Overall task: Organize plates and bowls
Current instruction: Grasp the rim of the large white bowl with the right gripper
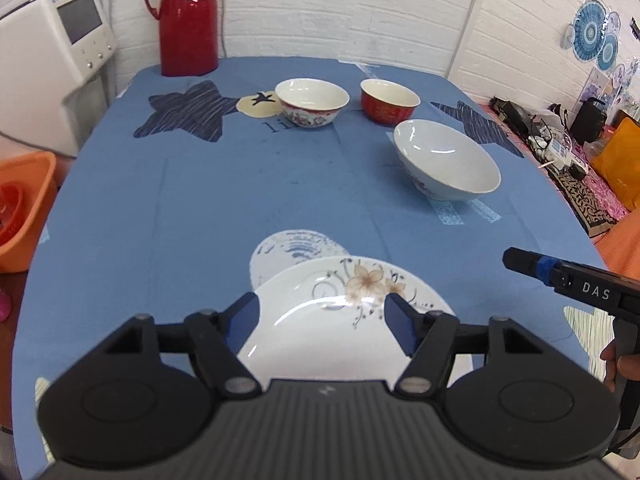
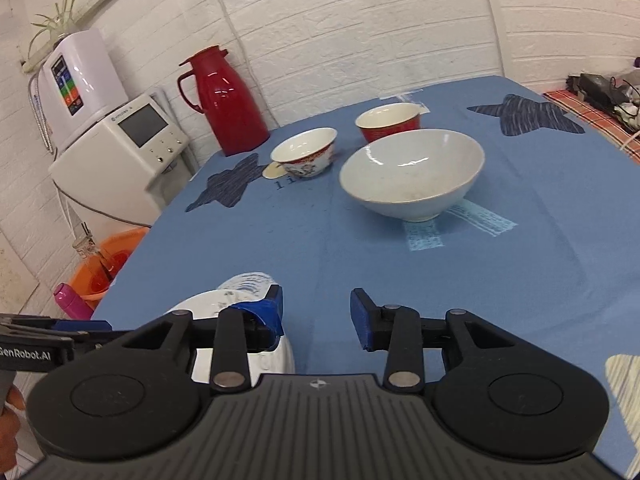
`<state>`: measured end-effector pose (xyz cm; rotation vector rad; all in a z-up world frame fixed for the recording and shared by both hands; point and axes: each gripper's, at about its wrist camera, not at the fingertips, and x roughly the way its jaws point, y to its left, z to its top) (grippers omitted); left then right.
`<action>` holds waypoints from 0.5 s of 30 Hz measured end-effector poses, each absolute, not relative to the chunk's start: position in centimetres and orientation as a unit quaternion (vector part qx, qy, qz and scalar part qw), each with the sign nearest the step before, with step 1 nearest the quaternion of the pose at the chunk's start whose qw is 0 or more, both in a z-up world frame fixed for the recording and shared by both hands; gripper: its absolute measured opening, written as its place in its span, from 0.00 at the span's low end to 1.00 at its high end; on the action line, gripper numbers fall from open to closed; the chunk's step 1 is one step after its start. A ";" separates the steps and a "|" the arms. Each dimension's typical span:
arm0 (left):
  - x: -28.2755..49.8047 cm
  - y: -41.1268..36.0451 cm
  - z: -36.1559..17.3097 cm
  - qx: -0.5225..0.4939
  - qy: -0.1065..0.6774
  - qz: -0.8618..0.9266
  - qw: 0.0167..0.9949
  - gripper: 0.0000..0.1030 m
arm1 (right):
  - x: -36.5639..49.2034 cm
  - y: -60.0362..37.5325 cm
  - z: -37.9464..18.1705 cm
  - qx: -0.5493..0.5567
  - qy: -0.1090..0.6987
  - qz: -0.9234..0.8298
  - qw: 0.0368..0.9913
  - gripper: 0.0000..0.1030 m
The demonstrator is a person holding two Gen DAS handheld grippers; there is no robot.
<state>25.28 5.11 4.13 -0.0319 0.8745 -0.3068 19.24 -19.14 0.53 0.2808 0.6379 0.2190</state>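
Note:
A white plate with a flower print (image 1: 320, 320) lies on the blue tablecloth at the near edge. My left gripper (image 1: 322, 316) is open and hovers over it, one finger on each side. The plate also shows in the right wrist view (image 2: 208, 304), partly hidden behind my left finger. My right gripper (image 2: 316, 312) is open and empty, just right of the plate. A large pale bowl (image 1: 448, 160) (image 2: 412, 172) stands mid-table. A white floral bowl (image 1: 312, 102) (image 2: 306, 152) and a red bowl (image 1: 390, 100) (image 2: 390, 120) stand farther back.
A red thermos jug (image 1: 188, 16) (image 2: 228, 100) stands at the table's far left corner. A white appliance (image 1: 52, 48) and an orange basin (image 1: 20, 208) stand left of the table. A cluttered side table (image 1: 560, 140) stands to the right.

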 end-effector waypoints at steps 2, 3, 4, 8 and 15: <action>27.3 4.0 4.7 -0.020 0.430 -0.159 0.889 0.66 | 19.8 -21.5 0.6 0.139 0.320 0.083 0.933 0.21; 28.5 3.2 5.1 -0.024 0.434 -0.164 0.886 0.66 | 20.2 -22.7 0.6 0.145 0.323 0.074 0.932 0.21; 29.7 2.5 5.4 -0.025 0.436 -0.170 0.883 0.66 | 20.6 -24.1 0.9 0.152 0.327 0.065 0.931 0.21; 35.4 -1.0 6.4 -0.029 0.446 -0.190 0.874 0.67 | 23.2 -28.3 2.9 0.170 0.325 0.026 0.930 0.23; 45.5 -6.3 3.2 -0.034 0.501 -0.192 0.843 0.68 | 32.5 -30.4 3.3 0.136 0.362 0.023 0.922 0.26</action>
